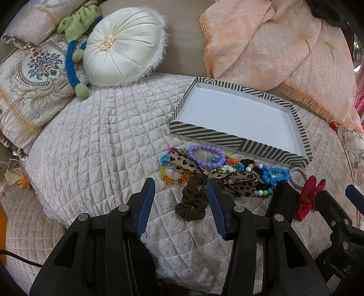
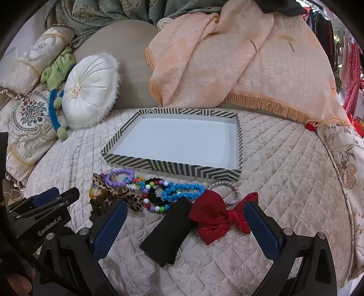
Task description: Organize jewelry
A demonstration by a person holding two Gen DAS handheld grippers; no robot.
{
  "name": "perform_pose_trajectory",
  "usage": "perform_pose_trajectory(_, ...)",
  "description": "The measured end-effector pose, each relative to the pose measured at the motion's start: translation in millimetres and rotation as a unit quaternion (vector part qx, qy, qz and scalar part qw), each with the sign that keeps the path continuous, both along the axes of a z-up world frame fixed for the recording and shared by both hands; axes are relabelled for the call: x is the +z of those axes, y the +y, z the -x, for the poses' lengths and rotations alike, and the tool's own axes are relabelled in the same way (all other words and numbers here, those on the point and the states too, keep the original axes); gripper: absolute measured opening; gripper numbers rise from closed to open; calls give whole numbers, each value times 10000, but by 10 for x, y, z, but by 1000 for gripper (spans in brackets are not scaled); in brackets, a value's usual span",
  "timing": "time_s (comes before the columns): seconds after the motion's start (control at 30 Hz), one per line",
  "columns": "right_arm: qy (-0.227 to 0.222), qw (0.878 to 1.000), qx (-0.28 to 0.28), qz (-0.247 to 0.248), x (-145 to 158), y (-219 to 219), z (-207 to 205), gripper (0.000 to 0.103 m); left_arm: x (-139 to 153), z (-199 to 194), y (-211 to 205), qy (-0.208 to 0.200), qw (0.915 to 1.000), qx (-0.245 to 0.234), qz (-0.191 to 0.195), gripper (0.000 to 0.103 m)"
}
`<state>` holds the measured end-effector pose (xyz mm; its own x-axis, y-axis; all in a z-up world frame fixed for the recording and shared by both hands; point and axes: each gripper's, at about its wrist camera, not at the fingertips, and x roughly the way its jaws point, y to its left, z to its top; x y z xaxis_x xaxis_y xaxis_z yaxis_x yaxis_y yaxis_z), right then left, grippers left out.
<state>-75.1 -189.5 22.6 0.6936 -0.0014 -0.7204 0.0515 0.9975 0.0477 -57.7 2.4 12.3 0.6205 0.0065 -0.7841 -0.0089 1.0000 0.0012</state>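
Observation:
A striped shallow box [image 1: 229,139] [image 2: 173,167] with a white inside lies empty on the quilted bed. In front of it lies a heap of jewelry: a purple bead bracelet [image 1: 206,154] [image 2: 119,176], a leopard bow [image 1: 238,181] [image 2: 127,195], a brown scrunchie [image 1: 193,202], blue beads [image 1: 276,176] [image 2: 182,191], a red bow [image 2: 218,218] [image 1: 307,198] and a black strap [image 2: 169,231]. My left gripper [image 1: 180,189] is open, just short of the scrunchie. My right gripper [image 2: 185,211] is open, with the red bow and black strap between its fingers.
A round white cushion [image 1: 125,45] [image 2: 89,87], patterned pillows [image 1: 29,79] and a green plush toy [image 1: 77,20] lie at the back left. A peach fringed cloth [image 1: 284,50] [image 2: 238,57] hangs behind the box. The quilt [image 1: 102,136] spreads left of the heap.

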Motion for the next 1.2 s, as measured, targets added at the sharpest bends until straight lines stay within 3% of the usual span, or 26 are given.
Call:
perform_pose_trajectory(0.27,59,9999,71,-45,-31,-10,-21,102,-41,-38,33,115,9999,-18,37,47)
perform_pose_trajectory(0.47,170,9997,170,-39,-52,-76,-72,102,14,-233,378,347,9980,166,506,47)
perform_pose_trajectory(0.63,246,9993,262,-43,-36,-169,-142,102,32,-415,627,461,9966,365,572,47)
perform_pose_trajectory(0.77,247,9989,331,-204,-16,-282,-191,102,-19,-615,723,742,9925,340,913,48)
perform_pose_trajectory(0.83,255,9989,350,-204,-15,-323,-209,101,-34,-690,684,792,9924,263,900,49)
perform_pose_trajectory(1.0,392,9981,406,-260,-67,-391,-243,86,-102,-990,517,1007,9896,-110,1017,49)
perform_pose_trajectory(1.2,546,9968,368,-449,-163,-441,-270,85,-325,-1345,179,1449,9849,-766,552,49)
